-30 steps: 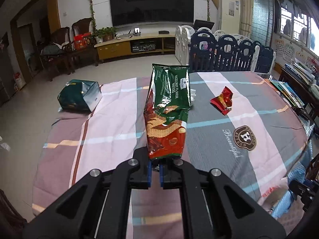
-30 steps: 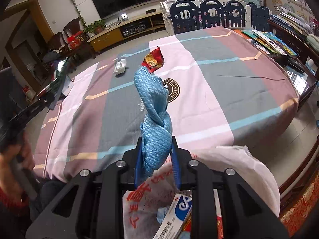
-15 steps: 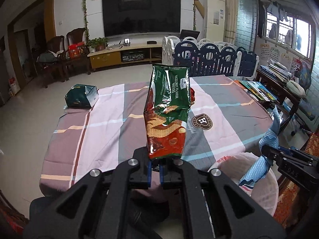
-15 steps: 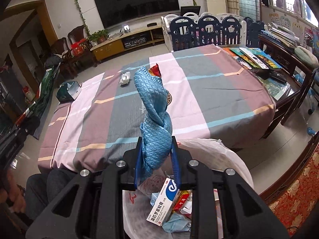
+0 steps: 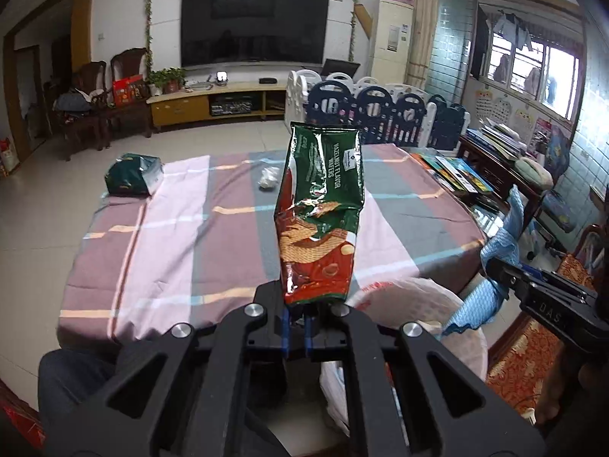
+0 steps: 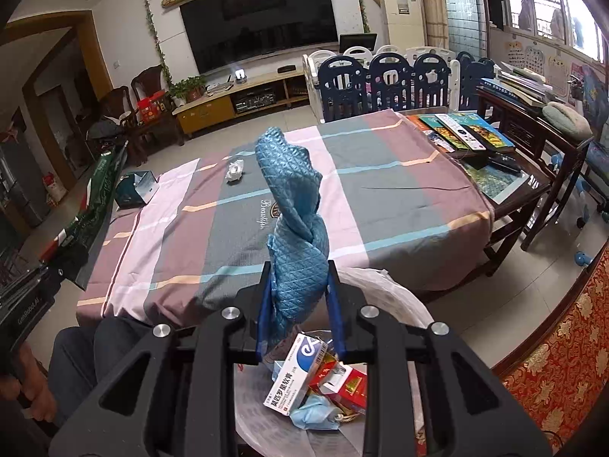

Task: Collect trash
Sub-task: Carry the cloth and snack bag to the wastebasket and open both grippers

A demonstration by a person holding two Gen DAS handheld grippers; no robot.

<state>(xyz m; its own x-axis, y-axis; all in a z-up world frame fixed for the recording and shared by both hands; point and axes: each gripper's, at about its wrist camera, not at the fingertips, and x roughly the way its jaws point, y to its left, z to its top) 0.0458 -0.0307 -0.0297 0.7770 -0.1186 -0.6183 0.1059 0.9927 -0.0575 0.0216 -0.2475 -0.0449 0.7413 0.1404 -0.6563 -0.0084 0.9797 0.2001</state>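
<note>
Both wrist views look forward and down along their jaws, toward the TV (image 5: 254, 24) at 12 o'clock. They share the counter (image 5: 182, 243) and the bin (image 6: 403, 297), which sits close below.

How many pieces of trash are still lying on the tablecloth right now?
2: a green bag at the far left corner and a crumpled white wad near the far edge. The held wrapper may hide more.

Below the grippers the white plastic-lined trash bin (image 6: 399, 301) gapes open; at twelve o'clock the striped-cloth table (image 6: 380, 198) blocks.
</note>
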